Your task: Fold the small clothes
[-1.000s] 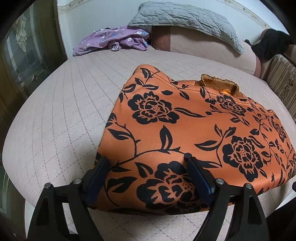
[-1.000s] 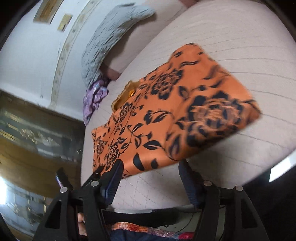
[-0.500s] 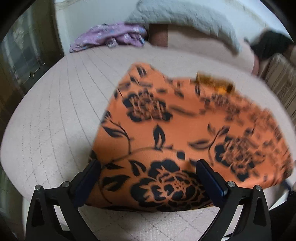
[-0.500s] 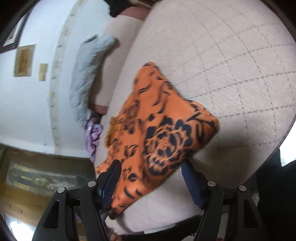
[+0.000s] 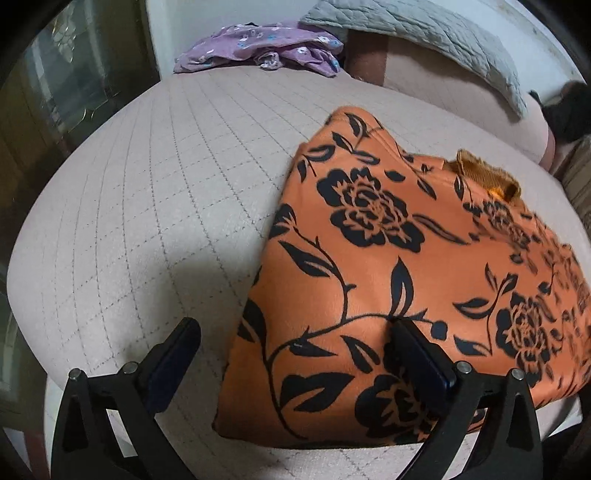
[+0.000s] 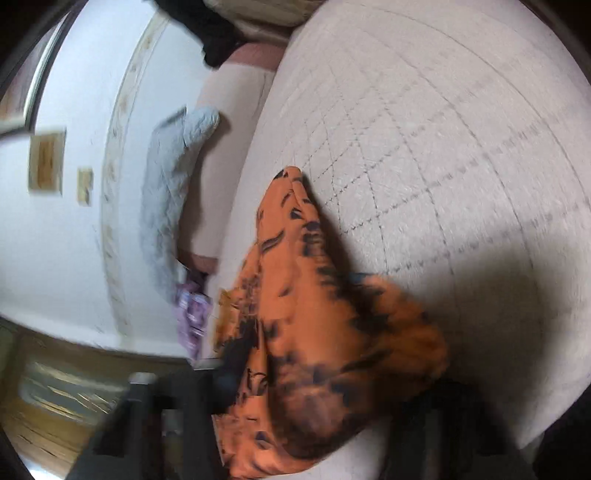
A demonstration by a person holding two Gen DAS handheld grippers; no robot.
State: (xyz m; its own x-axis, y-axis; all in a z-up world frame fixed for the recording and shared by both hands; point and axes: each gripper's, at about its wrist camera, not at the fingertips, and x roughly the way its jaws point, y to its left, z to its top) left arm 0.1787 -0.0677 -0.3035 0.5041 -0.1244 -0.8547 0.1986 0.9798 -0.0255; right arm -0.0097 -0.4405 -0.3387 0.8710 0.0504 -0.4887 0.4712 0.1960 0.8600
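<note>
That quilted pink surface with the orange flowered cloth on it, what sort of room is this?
Most likely a bedroom at home: a quilted mattress, a grey pillow against the headboard, and crumpled purple clothing by the wall.

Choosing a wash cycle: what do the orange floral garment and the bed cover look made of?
Orange floral garment: probably soft fleece or brushed knit; matte, slightly fuzzy surface, ribbed cuff. Bed cover: apparently quilted woven fabric; stitched diamond grid, matte.
</note>
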